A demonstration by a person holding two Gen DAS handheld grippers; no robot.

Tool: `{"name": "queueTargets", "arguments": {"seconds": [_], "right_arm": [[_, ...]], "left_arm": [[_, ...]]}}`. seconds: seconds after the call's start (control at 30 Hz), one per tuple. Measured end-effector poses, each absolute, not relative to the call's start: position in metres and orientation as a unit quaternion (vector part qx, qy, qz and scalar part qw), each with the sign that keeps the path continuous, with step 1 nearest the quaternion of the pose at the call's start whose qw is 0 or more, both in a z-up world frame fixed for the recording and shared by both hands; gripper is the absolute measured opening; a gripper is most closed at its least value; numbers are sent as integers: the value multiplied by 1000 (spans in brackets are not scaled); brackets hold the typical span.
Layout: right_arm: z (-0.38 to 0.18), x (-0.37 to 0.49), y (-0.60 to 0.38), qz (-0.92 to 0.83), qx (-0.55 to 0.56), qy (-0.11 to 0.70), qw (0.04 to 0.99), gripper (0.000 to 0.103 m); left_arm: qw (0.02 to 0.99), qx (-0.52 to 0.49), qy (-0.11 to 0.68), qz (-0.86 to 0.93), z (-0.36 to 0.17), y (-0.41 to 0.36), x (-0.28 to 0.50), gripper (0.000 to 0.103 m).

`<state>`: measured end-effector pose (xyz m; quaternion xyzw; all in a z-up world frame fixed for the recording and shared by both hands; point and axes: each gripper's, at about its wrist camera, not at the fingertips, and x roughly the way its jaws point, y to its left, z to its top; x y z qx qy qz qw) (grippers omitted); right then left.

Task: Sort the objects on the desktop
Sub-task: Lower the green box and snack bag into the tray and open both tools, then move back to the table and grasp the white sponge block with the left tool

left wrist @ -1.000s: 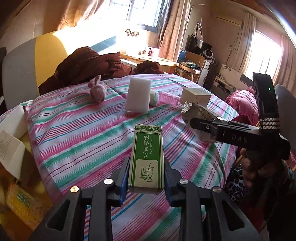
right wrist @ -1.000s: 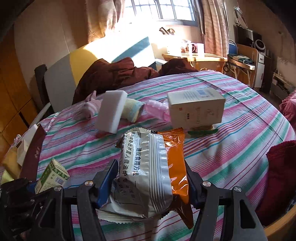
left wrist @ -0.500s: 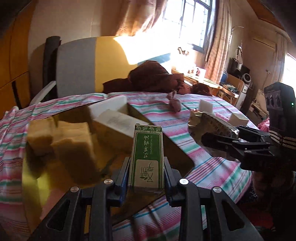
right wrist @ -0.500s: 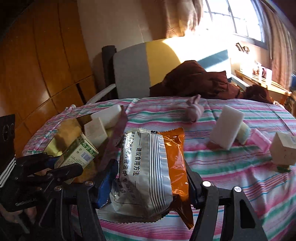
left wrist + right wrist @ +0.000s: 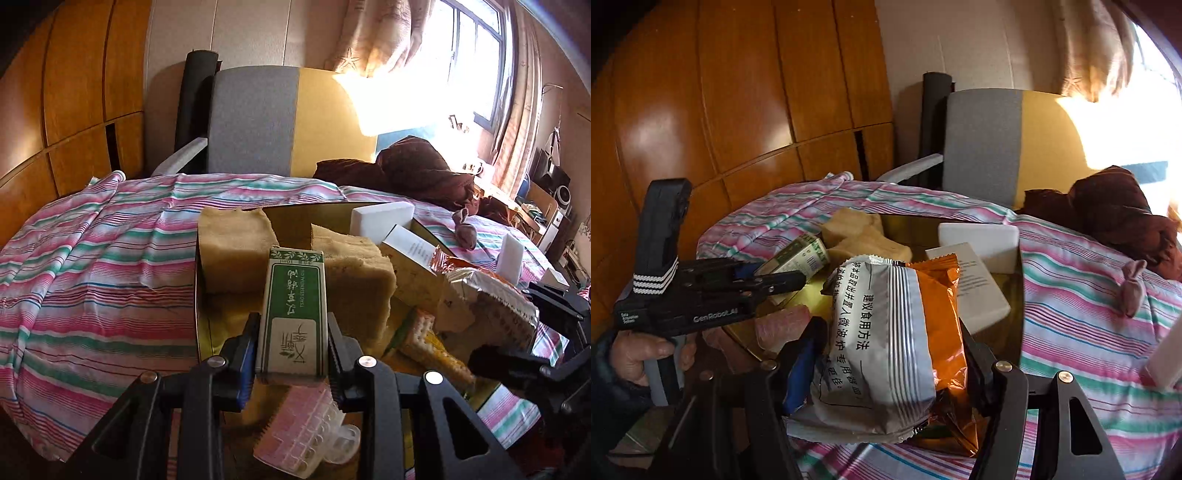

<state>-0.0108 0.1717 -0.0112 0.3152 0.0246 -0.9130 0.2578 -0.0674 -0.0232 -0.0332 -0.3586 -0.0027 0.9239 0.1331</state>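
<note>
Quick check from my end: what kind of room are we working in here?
Most likely a lived-in room at home, not a lab: a table under a striped cloth, an upholstered chair behind it, a curtained window, and wood panelling.

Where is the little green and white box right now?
The green and white cardboard box is clamped in the left gripper, low in the middle of the left wrist view, just in front of the tan sponge blocks.

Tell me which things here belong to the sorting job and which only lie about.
Job: green box in left tool; snack packet in right tool; gold tray.

Lying about: brown clothes; chair; pink pouch.
</note>
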Motion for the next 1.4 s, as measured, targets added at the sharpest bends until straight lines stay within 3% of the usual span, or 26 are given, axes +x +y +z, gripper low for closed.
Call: {"name": "queueTargets", "arguments": {"seconds": [0.13,0.27,0.33,0.8,0.97,1.07,1.4], "right_arm": [[-25,-30,152,-900,336,35,277,67],[-41,-42,136,-878,368,32,305,70],[-44,-43,136,-873,375,22,311,71],[-38,-22,179,-896,352,-20,271,68],[-35,-11,207,-907,343,-39,240,69],[-35,-4,226,-914,339,-52,217,73],[-56,37,387,-928,340,-156,-4,76]], "left_arm": [[124,-378,2,917,-42,-26,-80,34],[124,-383,-7,915,-48,-33,-80,48],[125,-377,-16,917,-47,-38,-76,50],[146,-341,-49,927,-24,-40,-46,50],[191,-339,-34,921,-14,-11,-42,56],[225,-338,-20,914,-7,17,-40,56],[336,-327,55,881,24,146,-43,57]]}}
